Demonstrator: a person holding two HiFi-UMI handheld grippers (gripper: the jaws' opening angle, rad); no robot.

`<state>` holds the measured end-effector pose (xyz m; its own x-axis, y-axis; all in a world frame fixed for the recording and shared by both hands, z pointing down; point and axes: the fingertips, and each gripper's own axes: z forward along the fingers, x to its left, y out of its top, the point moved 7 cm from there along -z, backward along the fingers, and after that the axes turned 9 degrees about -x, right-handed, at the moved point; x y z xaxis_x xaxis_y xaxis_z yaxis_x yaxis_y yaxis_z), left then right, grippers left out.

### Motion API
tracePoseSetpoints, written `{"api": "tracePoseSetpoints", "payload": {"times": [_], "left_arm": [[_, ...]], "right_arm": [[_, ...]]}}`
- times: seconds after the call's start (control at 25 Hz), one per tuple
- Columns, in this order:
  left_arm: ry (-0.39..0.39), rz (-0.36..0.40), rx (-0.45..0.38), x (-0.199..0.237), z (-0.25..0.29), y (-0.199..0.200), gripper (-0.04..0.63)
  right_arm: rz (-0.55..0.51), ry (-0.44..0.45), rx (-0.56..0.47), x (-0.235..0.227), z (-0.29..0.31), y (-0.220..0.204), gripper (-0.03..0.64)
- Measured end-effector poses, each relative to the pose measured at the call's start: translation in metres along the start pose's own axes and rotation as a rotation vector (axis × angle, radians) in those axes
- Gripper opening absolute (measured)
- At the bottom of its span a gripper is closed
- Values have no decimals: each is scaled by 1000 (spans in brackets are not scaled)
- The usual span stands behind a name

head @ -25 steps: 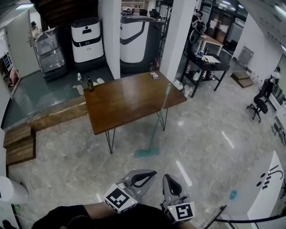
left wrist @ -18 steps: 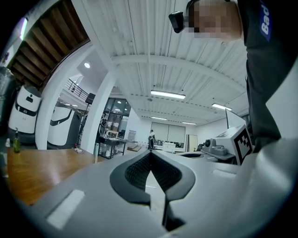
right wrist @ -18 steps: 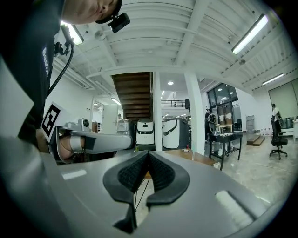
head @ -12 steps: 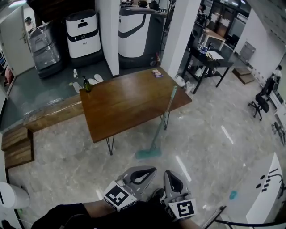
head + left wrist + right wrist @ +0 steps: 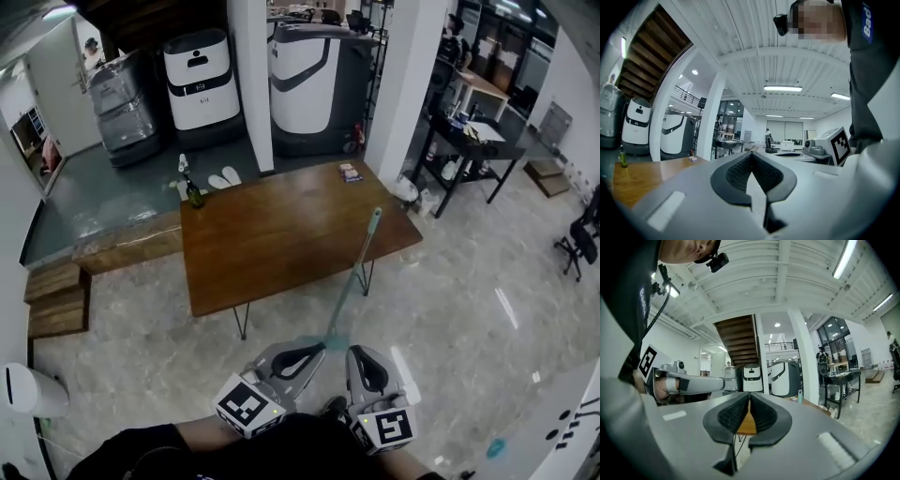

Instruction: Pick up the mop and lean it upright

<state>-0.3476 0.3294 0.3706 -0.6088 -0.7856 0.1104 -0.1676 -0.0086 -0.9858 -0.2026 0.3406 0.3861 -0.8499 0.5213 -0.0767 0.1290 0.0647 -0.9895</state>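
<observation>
The mop stands leaning on the right end of the brown wooden table (image 5: 272,244). Its pale teal handle (image 5: 354,277) slopes down to the teal head (image 5: 323,343) on the floor, partly hidden behind my left gripper (image 5: 314,352). That gripper is shut and empty, its tip just short of the mop head. My right gripper (image 5: 362,352) is beside it, shut and empty. In the left gripper view the left gripper (image 5: 751,157) points level past the table (image 5: 642,178). In the right gripper view the right gripper (image 5: 749,397) faces the table, with the handle's top (image 5: 800,396) to the right.
A green bottle (image 5: 194,195) and a small box (image 5: 350,173) sit on the table. White machines (image 5: 202,80) and a white pillar (image 5: 403,84) stand behind it. A black desk (image 5: 478,131) is at the right, wooden steps (image 5: 56,300) at the left.
Both grippers and the head view have come forward towards the table. The mop head, before well ahead of the grippers, now lies right at the left gripper's tip. The mop has not moved.
</observation>
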Motion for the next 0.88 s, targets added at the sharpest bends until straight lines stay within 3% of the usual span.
{"api": "tracePoseSetpoints", "payload": {"times": [0.36,0.64,0.88], "left_arm": [[116,44,19,3,103,-13,15],[169,41,61,21,126,-20,15],[153,14,58,55,138,-29,15]], "right_arm": [[47,104,40,-113,23,-20,28],[113,126,78,-148,51,-39,52],[112,84,156,-177,92,-65,127]]}}
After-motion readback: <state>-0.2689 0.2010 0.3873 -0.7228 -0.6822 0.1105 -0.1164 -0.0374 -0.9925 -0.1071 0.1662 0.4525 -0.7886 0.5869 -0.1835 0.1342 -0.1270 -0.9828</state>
